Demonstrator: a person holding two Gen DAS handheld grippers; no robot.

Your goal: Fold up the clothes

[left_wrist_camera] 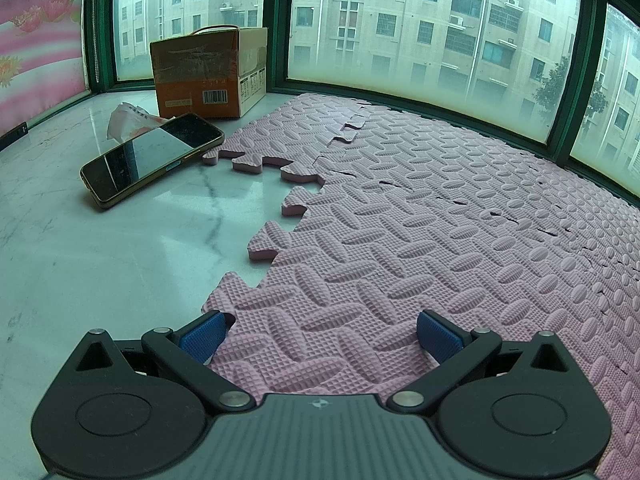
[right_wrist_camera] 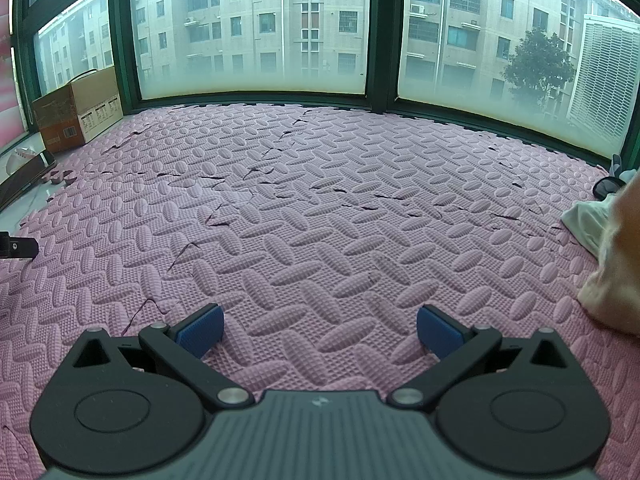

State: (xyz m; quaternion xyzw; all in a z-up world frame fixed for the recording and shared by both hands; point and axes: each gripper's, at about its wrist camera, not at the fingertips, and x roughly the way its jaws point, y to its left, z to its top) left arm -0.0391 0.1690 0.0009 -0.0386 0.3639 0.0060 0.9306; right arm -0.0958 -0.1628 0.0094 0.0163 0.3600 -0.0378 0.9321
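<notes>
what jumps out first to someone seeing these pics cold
The pink foam mat of interlocking tiles covers most of the ledge below the big windows. At its left edge, on bare marble, lie a phone and a cardboard box. Pale clothes sit at the far right, untouched; both grippers are open.

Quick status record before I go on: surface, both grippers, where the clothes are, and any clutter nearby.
surface: pink foam mat of interlocking tiles, on a pale marble sill below the windows
left gripper: open, empty, over the mat's left edge
right gripper: open, empty, over bare mat
clothes: pale garments bunched at the mat's far right, right wrist view only; not yet touched
clutter: phone lying on the marble; cardboard box by the window; crumpled white wrapper behind the phone
</notes>
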